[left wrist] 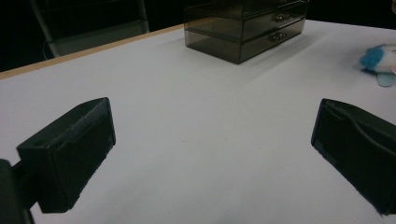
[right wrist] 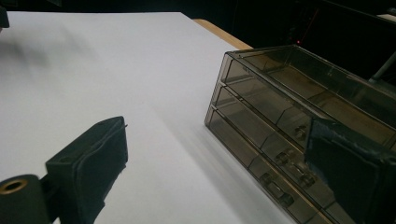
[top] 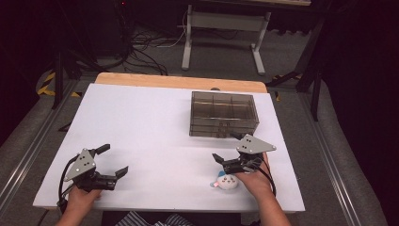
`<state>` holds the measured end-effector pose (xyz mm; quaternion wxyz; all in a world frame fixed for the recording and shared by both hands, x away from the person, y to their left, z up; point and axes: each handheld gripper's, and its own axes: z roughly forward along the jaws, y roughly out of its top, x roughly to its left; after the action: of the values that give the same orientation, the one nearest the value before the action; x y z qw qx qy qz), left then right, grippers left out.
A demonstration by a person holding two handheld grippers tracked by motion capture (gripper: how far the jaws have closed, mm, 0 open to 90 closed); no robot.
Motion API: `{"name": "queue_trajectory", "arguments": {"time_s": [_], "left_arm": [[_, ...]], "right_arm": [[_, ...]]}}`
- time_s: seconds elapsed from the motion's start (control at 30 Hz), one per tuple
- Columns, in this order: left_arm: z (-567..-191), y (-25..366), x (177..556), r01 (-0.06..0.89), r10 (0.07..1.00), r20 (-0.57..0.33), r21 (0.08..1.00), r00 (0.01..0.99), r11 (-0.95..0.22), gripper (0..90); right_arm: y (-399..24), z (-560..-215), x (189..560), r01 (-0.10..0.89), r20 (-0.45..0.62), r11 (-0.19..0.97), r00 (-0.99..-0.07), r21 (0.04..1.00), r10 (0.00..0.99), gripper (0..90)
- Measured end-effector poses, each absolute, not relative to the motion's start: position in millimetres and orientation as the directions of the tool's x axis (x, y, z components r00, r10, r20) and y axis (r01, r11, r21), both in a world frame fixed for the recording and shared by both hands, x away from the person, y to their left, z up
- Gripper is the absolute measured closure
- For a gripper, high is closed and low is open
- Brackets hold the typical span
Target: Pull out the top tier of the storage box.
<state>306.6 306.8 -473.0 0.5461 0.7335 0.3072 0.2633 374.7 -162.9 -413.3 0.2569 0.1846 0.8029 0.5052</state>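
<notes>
A smoky transparent drawer box [top: 223, 114] with small knobbed drawers stands at the far right of the white table [top: 141, 122]. A small white plush toy with blue trim [top: 226, 181] lies near the front edge, just under my right hand. My right gripper [top: 226, 147] hovers open between toy and box, and its far jaw comes close to the box's front. In the right gripper view the drawer box [right wrist: 299, 107] fills the right side beyond my open right gripper [right wrist: 217, 135]. My left gripper [top: 114, 160] is open at the front left, with nothing between its jaws. The left gripper [left wrist: 210, 126] faces the box [left wrist: 245, 30] and the toy [left wrist: 380, 63].
The table's wooden far edge [top: 181, 81] borders a dark floor with cables and a white desk frame [top: 223, 37]. Bare white tabletop stretches between the two grippers and across the left half.
</notes>
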Motion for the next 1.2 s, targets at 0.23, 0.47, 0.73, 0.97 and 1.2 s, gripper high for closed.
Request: {"name": "queue_trajectory", "arguments": {"time_s": [0.23, 0.47, 0.73, 0.97, 1.2], "left_arm": [[-473, 308, 307, 0.166, 0.739, 0.048, 0.963, 0.672, -0.213, 0.7], [-473, 308, 307, 0.163, 0.737, 0.053, 0.962, 0.674, -0.219, 0.8], [-473, 308, 307, 0.162, 0.736, 0.053, 0.962, 0.675, -0.218, 0.8], [-473, 307, 307, 0.165, 0.736, 0.048, 0.963, 0.676, -0.214, 0.8], [-473, 307, 307, 0.164, 0.735, 0.049, 0.963, 0.676, -0.215, 0.9]], "right_arm": [[-157, -410, 376, 0.02, -0.268, 0.468, -0.799, 0.883, 0.539, 7.8], [-154, -409, 378, 0.018, -0.275, 0.479, -0.8, 0.877, 0.533, 8.2], [-151, -407, 376, -0.027, -0.378, 0.545, -0.748, 0.838, 0.545, 12.4], [-143, -403, 373, -0.076, -0.5, 0.647, -0.704, 0.759, 0.504, 17.8], [-136, -403, 372, -0.121, -0.597, 0.716, -0.655, 0.688, 0.463, 19.5]]}}
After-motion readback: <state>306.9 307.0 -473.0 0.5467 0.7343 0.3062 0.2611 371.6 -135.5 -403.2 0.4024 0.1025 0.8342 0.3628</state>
